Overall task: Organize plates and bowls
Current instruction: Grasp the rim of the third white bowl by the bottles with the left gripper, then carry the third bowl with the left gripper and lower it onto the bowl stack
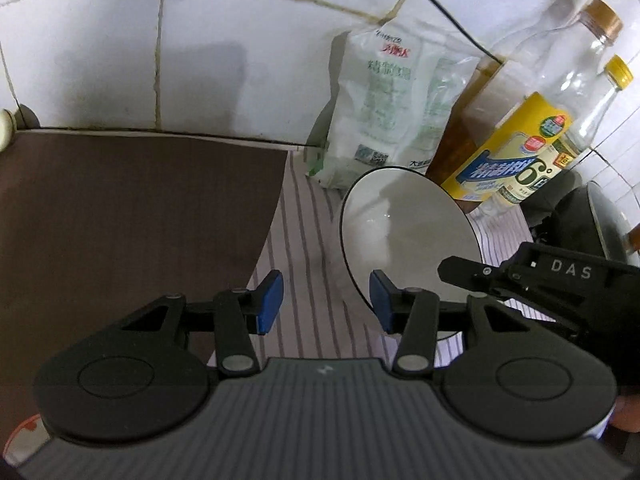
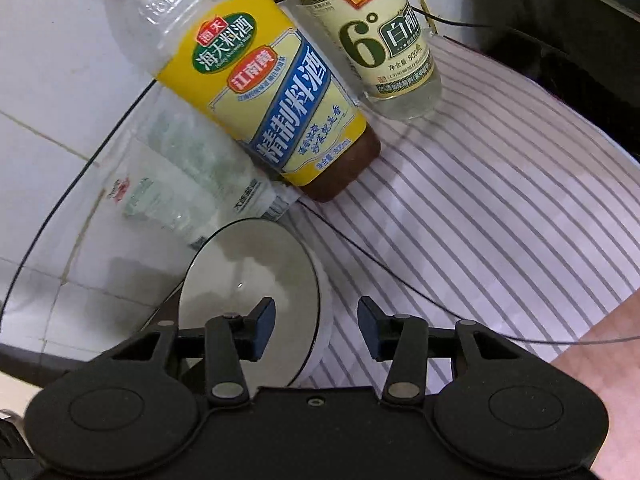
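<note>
A white bowl with a dark rim stands on a striped cloth near the tiled wall. My left gripper is open just to the bowl's near left; its right pad overlaps the rim and nothing is pressed between the pads. One finger of the right gripper reaches over the bowl from the right. In the right wrist view the bowl lies low and left, and my right gripper is open astride its right rim, left pad over the inside, right pad outside above the cloth.
A white bag leans on the wall right behind the bowl. A yellow-labelled bottle and a vinegar bottle stand beside it. A brown mat lies left, a dark pan right. A thin black cable crosses the cloth.
</note>
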Demonstrator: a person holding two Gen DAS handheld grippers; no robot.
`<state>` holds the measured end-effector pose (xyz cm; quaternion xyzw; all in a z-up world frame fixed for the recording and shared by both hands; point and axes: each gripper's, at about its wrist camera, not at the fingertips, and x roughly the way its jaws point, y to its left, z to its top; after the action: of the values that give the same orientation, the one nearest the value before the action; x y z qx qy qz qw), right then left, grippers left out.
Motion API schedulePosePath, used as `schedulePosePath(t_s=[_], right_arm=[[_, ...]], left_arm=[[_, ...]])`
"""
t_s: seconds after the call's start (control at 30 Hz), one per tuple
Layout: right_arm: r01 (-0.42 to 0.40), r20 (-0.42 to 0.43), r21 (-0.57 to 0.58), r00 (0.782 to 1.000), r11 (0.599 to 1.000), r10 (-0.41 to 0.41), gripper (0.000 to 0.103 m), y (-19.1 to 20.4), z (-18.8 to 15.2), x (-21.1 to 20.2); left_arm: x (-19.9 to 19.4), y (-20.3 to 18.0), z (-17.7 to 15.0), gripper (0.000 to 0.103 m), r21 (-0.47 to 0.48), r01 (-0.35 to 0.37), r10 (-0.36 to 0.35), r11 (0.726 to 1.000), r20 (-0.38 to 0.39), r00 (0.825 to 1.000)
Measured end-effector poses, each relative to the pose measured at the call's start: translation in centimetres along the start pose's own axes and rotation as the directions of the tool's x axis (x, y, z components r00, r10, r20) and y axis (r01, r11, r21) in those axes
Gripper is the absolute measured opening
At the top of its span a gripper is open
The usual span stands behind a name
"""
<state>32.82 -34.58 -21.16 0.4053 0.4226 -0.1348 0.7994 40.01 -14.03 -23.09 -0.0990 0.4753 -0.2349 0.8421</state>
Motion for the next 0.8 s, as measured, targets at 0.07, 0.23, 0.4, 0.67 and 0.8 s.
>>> schedulePosePath(t_s=[0.07, 0.23, 0.4, 0.67, 0.8], right_arm=[[-0.001, 0.002, -0.004, 1.000, 1.000, 0.001, 0.051, 0.2, 0.1, 0.1], [0.028, 0.011, -0.055, 1.000, 0.998, -0.027, 0.028, 0.9, 0.1, 0.2], [0.054, 0.027, -0.114, 0.998, 0.992, -0.051, 0.012, 1.4, -0.3, -0.1], [0.004, 0.046, -0.171, 0.999, 0.985, 0.004, 0.012, 2.4, -1.9, -3.6], [-0.034, 0.052, -0.177, 0.998, 0.984, 0.044, 0.012, 2.5, -2.8, -6.2]], left_arm=[[0.5, 0.0, 0.2, 0.043, -0.016, 0.004, -0.004, 1.000, -0.020, 1.000], [1.4, 0.0, 0.3, 0.019, -0.054, 0.068, -0.070, 0.996, -0.034, 0.997], [0.7, -1.1, -0.2, 0.018, 0.010, 0.018, -0.018, 1.000, -0.029, 0.999], [-3.6, -2.6, -0.8, 0.018, 0.066, -0.023, 0.022, 0.998, 0.012, 1.000], [-6.3, -3.6, -1.2, 0.018, 0.096, -0.037, 0.034, 0.995, 0.030, 0.999]])
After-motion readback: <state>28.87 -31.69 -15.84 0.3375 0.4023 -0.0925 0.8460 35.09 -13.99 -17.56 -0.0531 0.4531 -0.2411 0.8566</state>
